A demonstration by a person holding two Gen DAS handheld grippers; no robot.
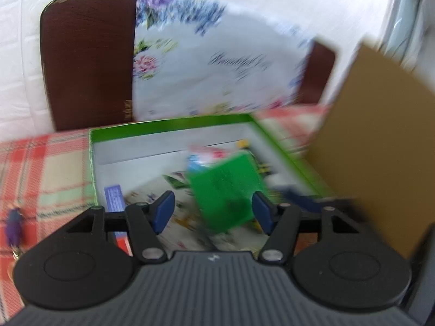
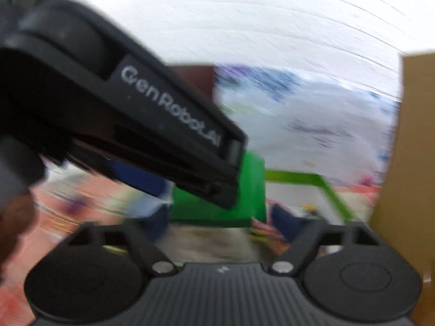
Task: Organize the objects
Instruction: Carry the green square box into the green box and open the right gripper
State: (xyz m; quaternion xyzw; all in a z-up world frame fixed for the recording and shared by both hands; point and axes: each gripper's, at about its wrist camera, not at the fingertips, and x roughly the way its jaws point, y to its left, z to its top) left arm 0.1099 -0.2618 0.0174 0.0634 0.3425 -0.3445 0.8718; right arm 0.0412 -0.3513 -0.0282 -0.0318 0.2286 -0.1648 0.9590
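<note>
Maybe loose inside the half-open left gripper (image 1: 213,212), blurry green box (image 1: 225,187) over the big open box (image 1: 174,121); right gripper (image 2: 221,217) wide, holding nothing.

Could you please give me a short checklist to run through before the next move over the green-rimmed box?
1. Left gripper jaws apart: ok.
2. Green packet free of the left pads: cannot tell, blurred.
3. Green packet over the green-rimmed box: ok.
4. Right gripper empty: cannot tell; its fingertips are blurred and partly hidden.
5. Grippers apart from each other: not ok, left gripper's body crowds the right wrist view.
6. Cardboard panel clear of path: cannot tell.
</note>
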